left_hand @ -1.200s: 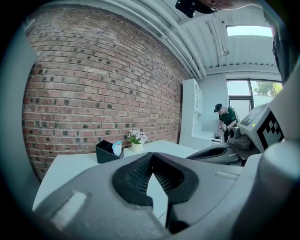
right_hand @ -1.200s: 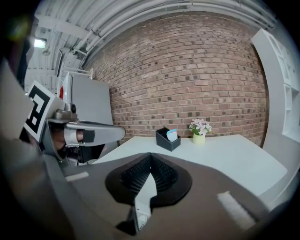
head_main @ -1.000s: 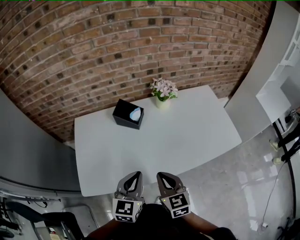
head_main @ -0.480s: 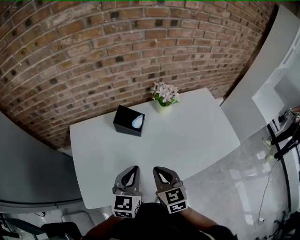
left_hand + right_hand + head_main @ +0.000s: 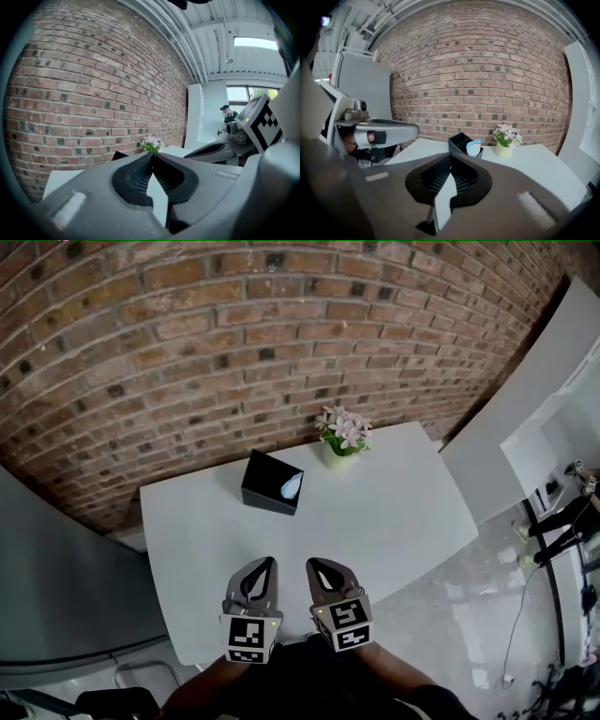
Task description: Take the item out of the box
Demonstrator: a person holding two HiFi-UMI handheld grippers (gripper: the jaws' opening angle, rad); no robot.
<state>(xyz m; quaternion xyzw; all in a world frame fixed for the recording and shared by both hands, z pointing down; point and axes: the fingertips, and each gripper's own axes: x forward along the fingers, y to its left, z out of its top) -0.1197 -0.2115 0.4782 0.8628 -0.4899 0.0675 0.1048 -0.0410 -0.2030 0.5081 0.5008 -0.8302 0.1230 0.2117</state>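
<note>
A black open box (image 5: 273,482) (image 5: 463,143) stands on the white table (image 5: 375,521) toward its far left. A pale blue-white item (image 5: 292,487) (image 5: 474,147) sticks out of the box's right compartment. My left gripper (image 5: 262,568) (image 5: 151,156) and right gripper (image 5: 319,568) (image 5: 450,157) hover side by side over the table's near edge, well short of the box. Both are shut with nothing between their jaws.
A small pot of pink flowers (image 5: 343,433) (image 5: 506,139) (image 5: 151,144) sits at the table's back edge, right of the box. A brick wall (image 5: 234,343) rises behind the table. Grey panels flank the table at left and right, and cables lie on the floor at far right.
The view has closed in slightly on the table, and both grippers have edged forward over its near edge. Their jaws stay shut.
</note>
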